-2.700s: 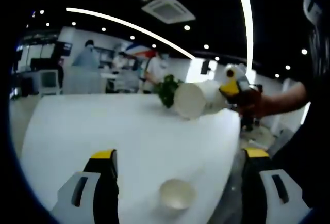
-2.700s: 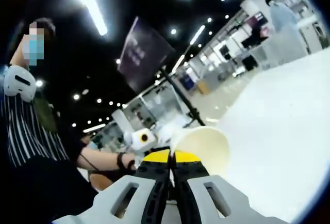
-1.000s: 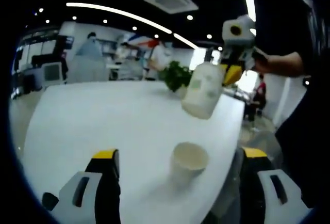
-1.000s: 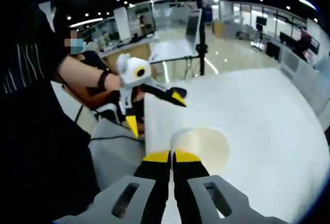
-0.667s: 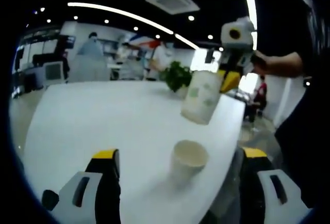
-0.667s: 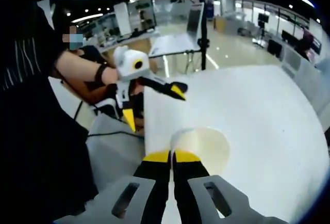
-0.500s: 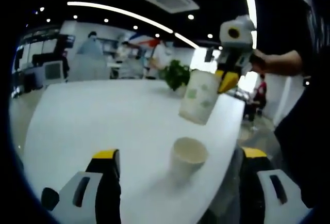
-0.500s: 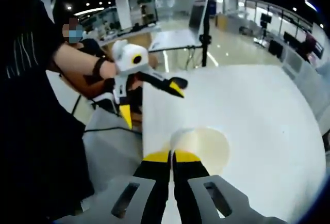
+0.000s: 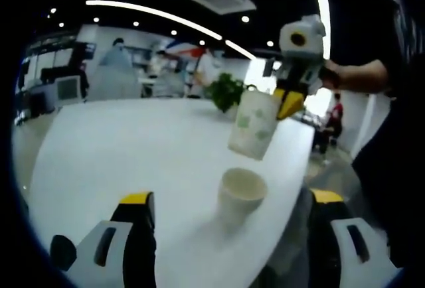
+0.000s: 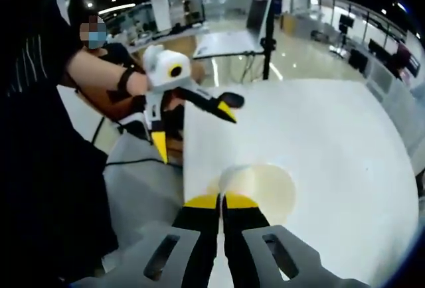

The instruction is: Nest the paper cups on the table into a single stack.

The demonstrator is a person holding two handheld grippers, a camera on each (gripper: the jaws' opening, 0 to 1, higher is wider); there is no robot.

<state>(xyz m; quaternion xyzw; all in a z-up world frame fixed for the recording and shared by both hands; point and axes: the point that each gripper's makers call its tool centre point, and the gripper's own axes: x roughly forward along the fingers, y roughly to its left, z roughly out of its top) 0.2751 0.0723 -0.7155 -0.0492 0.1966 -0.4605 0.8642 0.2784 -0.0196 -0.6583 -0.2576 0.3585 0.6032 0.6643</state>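
We've got the R gripper clamped on the held cup, above the table cup; L gripper jaws wide apart w/ nothing between.

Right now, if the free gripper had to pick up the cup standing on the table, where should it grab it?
Probably by the rim: one jaw inside the open mouth, one outside, coming down from above. The standing cup is upright, mouth up, and the held cup is pinched that way by the right gripper.
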